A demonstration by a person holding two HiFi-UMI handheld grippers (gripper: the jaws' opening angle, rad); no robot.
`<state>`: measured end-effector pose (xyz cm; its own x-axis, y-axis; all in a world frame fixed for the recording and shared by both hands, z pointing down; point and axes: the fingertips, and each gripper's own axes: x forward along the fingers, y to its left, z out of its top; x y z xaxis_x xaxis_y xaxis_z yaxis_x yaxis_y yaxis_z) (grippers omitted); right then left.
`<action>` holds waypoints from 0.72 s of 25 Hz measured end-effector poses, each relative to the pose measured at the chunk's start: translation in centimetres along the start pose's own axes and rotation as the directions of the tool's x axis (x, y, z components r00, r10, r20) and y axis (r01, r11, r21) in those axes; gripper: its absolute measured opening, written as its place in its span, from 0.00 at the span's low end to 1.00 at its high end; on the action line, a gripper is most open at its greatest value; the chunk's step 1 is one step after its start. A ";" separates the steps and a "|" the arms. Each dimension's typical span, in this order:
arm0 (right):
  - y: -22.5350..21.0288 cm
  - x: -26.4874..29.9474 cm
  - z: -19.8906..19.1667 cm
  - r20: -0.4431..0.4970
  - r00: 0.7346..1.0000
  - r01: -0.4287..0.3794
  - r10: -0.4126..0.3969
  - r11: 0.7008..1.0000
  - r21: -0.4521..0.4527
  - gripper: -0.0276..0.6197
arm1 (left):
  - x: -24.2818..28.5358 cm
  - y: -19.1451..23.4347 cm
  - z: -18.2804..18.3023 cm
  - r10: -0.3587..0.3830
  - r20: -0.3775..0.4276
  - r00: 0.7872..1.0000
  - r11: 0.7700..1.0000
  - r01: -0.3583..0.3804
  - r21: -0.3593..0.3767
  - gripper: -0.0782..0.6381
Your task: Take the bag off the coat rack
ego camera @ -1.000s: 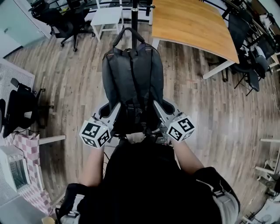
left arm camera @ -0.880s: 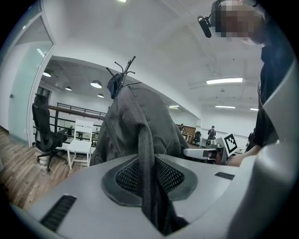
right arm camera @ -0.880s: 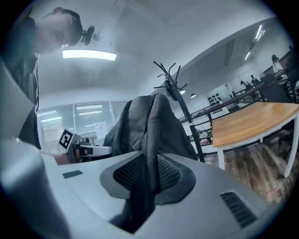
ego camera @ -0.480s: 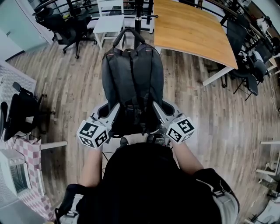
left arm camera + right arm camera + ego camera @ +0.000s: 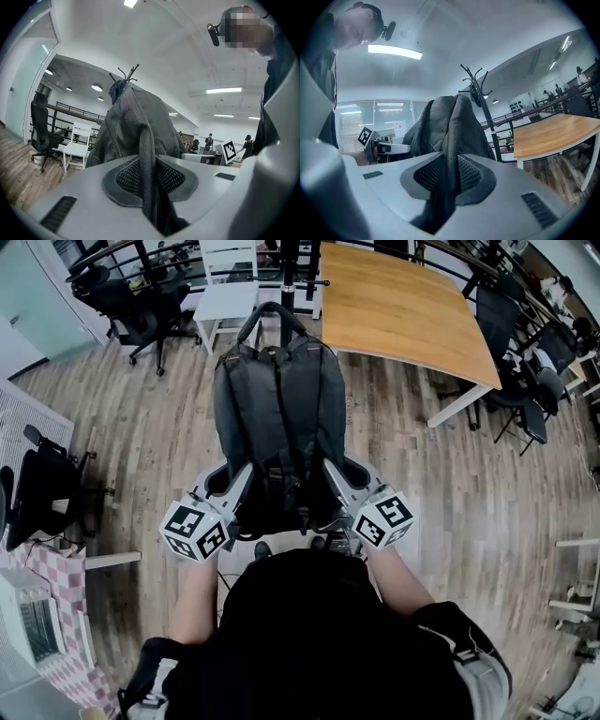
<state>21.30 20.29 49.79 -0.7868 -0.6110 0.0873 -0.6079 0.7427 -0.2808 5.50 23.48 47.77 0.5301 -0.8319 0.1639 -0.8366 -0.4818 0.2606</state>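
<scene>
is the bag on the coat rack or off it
On, it seems: in the right gripper view the top handle of the bag loops over a hook of the coat rack.

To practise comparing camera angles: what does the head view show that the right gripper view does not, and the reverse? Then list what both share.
Head view only: the white chair, the checked cloth, and the right gripper seen from outside, at the lower right of the bag.
Right gripper view only: a strap of the bag pinched between that gripper's fingers, and the ceiling light.
Both: the bag, the wooden table and the left gripper.
</scene>
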 end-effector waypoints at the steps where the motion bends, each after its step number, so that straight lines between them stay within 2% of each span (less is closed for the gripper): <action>1: 0.0 0.0 0.1 0.001 1.000 0.003 -0.003 1.000 0.000 0.19 | 0.0 0.0 0.1 -0.003 0.001 1.000 1.000 0.003 -0.001 0.23; 12: 0.1 -1.2 1.1 0.001 1.000 -0.003 0.003 1.000 -0.015 0.19 | -0.2 -1.3 0.8 -0.018 0.010 1.000 1.000 0.018 -0.015 0.23; 16: 0.2 -1.6 1.1 0.007 1.000 -0.007 0.007 1.000 0.024 0.19 | -0.5 -1.8 0.9 -0.041 0.020 0.999 0.998 0.042 -0.053 0.23; 18: 0.4 -1.2 1.5 0.018 1.000 -0.014 0.014 1.000 0.026 0.19 | -0.8 -1.6 1.4 -0.048 0.036 0.998 0.998 0.050 -0.049 0.23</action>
<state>22.09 20.92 48.16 -0.7930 -0.6057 0.0659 -0.5937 0.7438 -0.3070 6.24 24.49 45.87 0.5647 -0.8170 0.1165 -0.8013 -0.5090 0.3144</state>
